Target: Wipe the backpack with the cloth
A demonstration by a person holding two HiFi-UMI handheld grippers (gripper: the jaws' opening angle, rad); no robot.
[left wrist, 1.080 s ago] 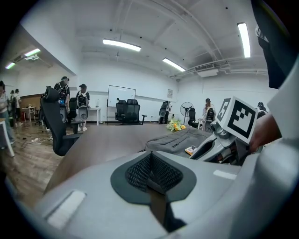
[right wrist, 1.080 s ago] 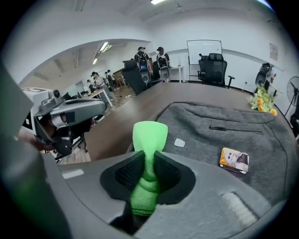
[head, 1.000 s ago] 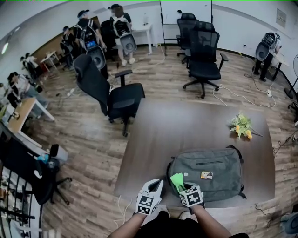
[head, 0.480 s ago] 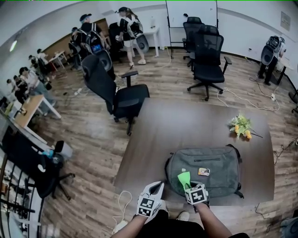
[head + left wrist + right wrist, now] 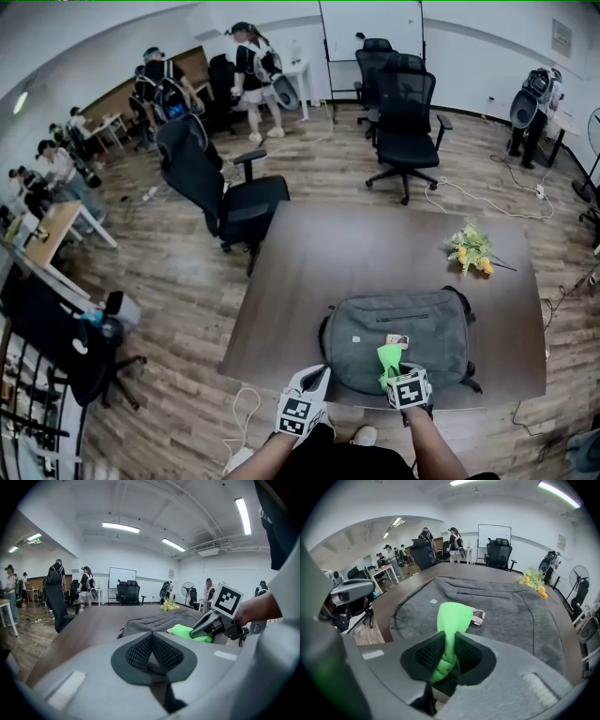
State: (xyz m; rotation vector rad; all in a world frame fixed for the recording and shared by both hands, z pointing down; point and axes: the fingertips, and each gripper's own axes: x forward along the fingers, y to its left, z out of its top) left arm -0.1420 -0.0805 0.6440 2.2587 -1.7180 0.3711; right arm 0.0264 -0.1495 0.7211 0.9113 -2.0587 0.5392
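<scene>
Left gripper (image 5: 319,375) hangs at the near edge of the brown table (image 5: 356,248), its jaws pressed together with nothing between them; it is just left of the near left corner of the backpack (image 5: 361,328) and apart from it; beyond it, off the table's far left corner, stands a black office chair (image 5: 225,192). The grey backpack lies flat on the near half of the table, its long side running left to right; a small label (image 5: 397,341) lies on its upper face; just on the near side of that label is the green cloth (image 5: 388,357), bunched and pinched at one end, its free end standing up above the fabric of the bag. The right gripper (image 5: 394,370) has its jaws clamped on the cloth, the twisted part of it filling the gap between the pads; it is held over the backpack's near edge, right of the middle. Further right, near the table's far right corner and well apart from the bag, lies a bunch of yellow flowers (image 5: 469,251).
</scene>
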